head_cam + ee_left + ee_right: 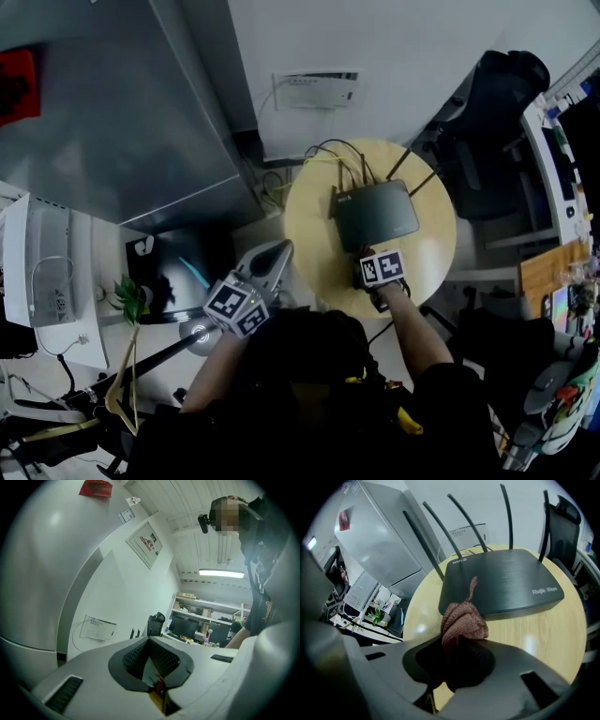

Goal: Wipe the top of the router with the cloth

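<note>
The router sits on the table just beyond the right gripper, whose fingers clamp the bunched cloth, while the left gripper hangs closed and empty at left, so a firm swipe could shove the unbraced router.

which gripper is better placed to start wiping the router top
Right. The right gripper is shut on the cloth and faces the router, close ahead on the table. The left gripper has its jaws together, empty, and points away at the wall.
</note>
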Action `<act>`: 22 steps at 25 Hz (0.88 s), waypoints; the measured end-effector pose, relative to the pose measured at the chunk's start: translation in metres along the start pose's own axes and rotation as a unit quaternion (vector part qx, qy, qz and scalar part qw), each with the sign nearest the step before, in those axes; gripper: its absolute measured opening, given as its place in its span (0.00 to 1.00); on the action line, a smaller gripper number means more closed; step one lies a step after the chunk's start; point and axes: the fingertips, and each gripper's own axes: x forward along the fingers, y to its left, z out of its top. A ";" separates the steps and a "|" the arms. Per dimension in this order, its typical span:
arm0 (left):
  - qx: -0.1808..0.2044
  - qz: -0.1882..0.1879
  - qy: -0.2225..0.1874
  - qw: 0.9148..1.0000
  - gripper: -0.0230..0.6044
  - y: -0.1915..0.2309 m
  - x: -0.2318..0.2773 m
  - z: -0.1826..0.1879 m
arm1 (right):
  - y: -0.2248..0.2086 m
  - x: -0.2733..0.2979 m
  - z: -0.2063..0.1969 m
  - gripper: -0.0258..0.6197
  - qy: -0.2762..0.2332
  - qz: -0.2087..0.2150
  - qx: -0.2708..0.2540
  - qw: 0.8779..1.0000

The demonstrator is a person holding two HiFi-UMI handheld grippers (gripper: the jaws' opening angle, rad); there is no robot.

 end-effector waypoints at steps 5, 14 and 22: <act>-0.003 0.007 -0.008 1.000 0.03 0.001 0.006 0.001 | 0.013 0.002 -0.001 0.14 0.007 0.021 -0.011 1.000; -0.005 0.021 -0.023 1.000 0.03 -0.007 0.011 -0.002 | 0.040 0.008 -0.005 0.14 0.035 0.049 -0.072 0.996; -0.010 0.049 -0.036 0.998 0.03 -0.001 0.001 -0.002 | 0.068 0.008 0.006 0.14 0.028 0.079 -0.114 0.990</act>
